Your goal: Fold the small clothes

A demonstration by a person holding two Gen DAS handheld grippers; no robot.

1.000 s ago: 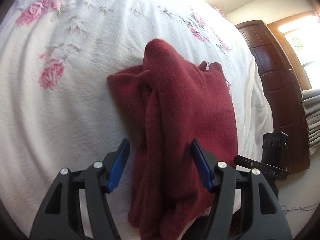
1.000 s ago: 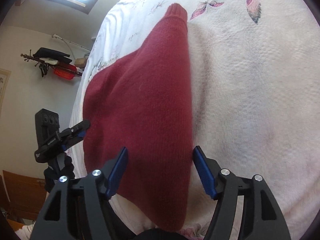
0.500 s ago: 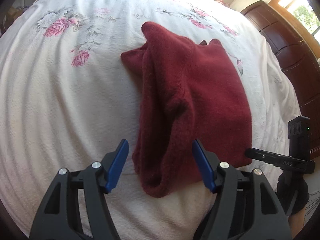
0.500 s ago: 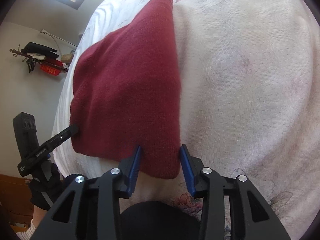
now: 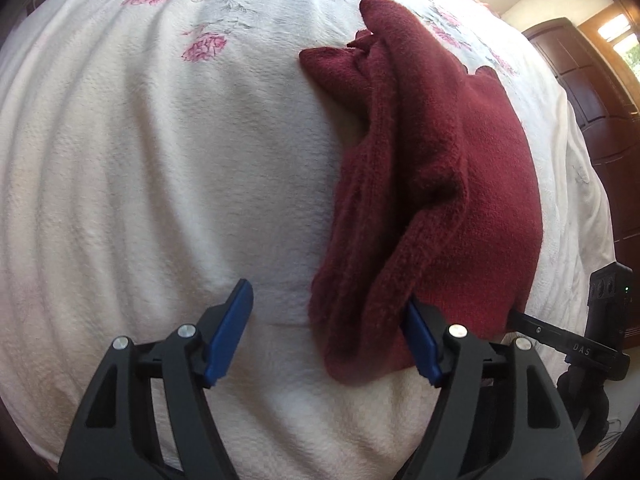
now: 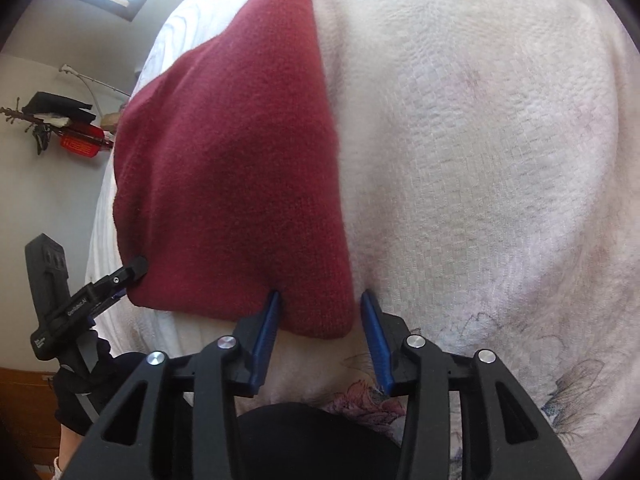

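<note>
Left wrist view: the left gripper (image 5: 326,330) is spread wide, its blue-padded black fingers (image 5: 228,332) apart over the near hem of a dark red knitted sweater (image 5: 436,184), which lies folded lengthwise on a white quilted bedspread with pink flower embroidery (image 5: 160,160). The right-hand pad touches a bunched ridge of the knit, while the left-hand pad hangs over bare bedspread; nothing is pinched. The sweater's near edge partly covers that right pad, and whether the fold beneath it is tidy cannot be made out. At the right edge the other tool's black finger shows, bearing letters that read "DAS", the rest cut off. From the right wrist view, the right gripper (image 6: 320,320) is partly open, its pads flanking the near right corner of the sweater; the left-hand pad touches or sits just at the knit's edge, the right-hand pad stands just clear, so it has no firm hold. A dark rounded shape (image 6: 316,436) fills the bottom between the fingers and cannot be identified. The left tool at the far left corner of the hem carries small white print, too small to read surely.
</note>
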